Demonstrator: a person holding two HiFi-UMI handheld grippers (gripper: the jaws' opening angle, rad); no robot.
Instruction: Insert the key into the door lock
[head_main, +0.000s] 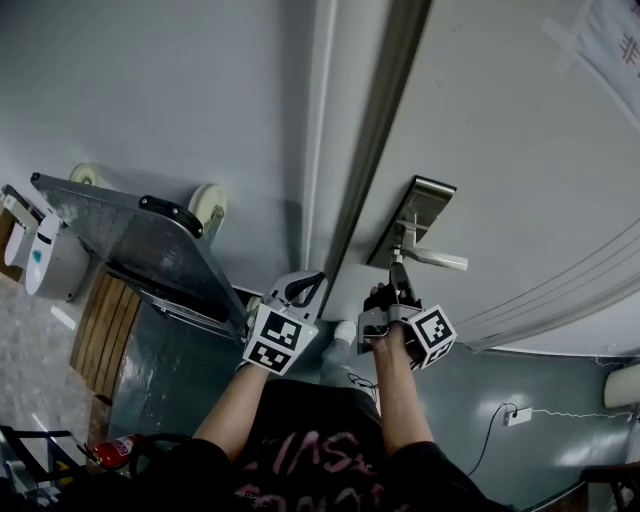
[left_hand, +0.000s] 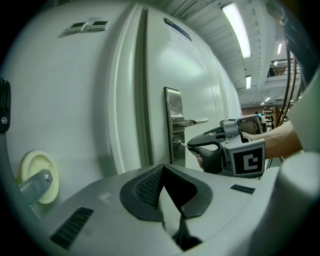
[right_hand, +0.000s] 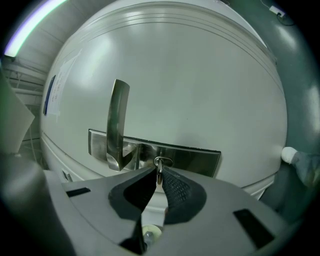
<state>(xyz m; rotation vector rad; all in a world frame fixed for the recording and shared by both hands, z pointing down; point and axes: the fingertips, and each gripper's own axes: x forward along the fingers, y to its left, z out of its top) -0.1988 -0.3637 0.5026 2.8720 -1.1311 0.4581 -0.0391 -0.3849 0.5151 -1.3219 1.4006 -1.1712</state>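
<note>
Pinching a slim metal key (right_hand: 159, 171), the right gripper (right_hand: 158, 176) meets the oval lock (right_hand: 163, 161).

Industrial hall, ceiling strip lights (left_hand: 239, 27)

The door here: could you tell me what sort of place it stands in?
Likely a workshop or warehouse hall: long ceiling strip lights, a wheeled cart beside the door, and a red fire extinguisher.

There are two grippers (head_main: 306, 287) (head_main: 399, 272), one key (right_hand: 158, 171), one door (head_main: 520, 150), one lever handle (head_main: 436, 259) and one fire extinguisher (head_main: 112, 452).
</note>
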